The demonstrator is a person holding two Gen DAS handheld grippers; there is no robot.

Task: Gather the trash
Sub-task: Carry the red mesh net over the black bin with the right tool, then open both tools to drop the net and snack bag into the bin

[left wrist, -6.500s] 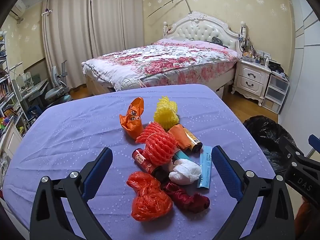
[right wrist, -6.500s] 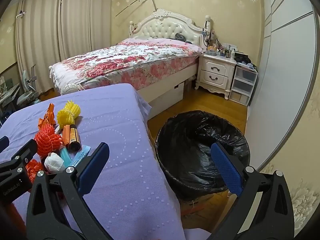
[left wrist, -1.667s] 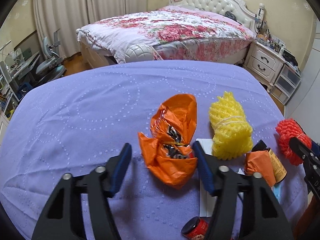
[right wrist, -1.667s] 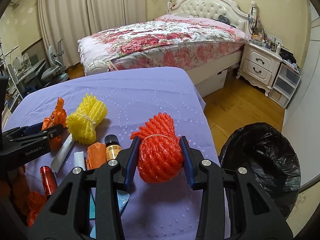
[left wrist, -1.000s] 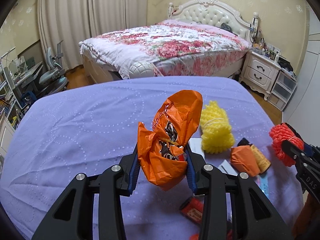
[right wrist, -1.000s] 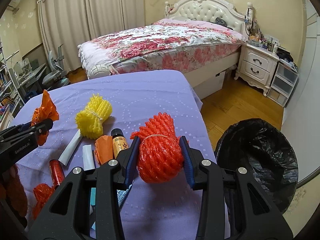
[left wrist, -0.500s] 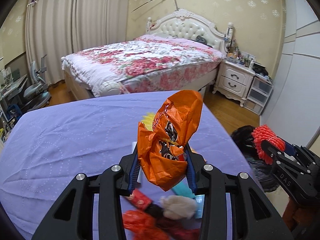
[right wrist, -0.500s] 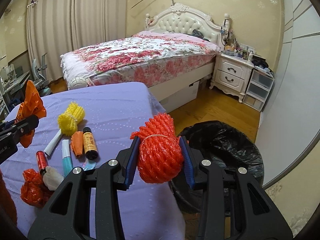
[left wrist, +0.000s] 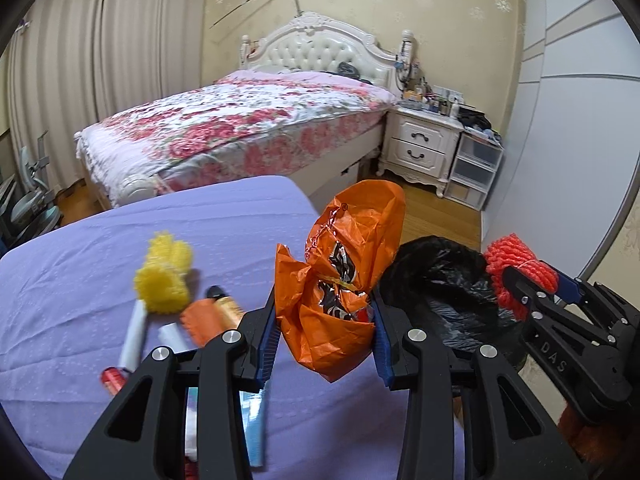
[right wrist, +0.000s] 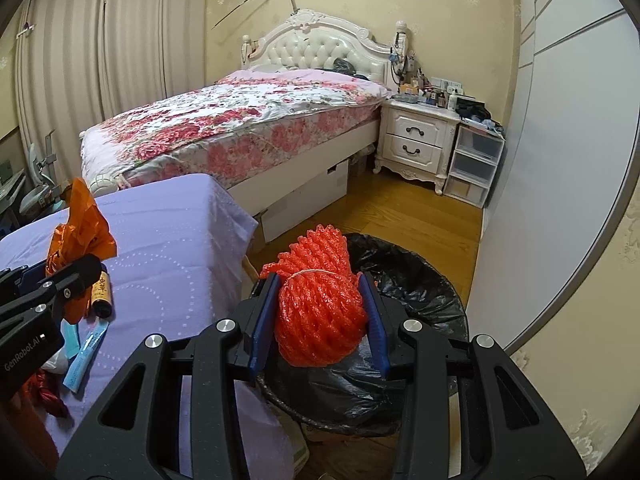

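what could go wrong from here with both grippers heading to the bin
The red foam net is already over the bin, but the orange wrapper in the left gripper looks short of the rim; released now, it may land on the purple cloth. The right gripper is close by, so the two could bump.

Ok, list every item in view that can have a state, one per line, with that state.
left gripper: shut on orange wrapper
orange wrapper: crumpled, held off the table
right gripper: shut on red foam net
red foam net: bundled, held over the bin
trash bin: open, black liner fitted
nightstand drawers: closed
curtains: drawn
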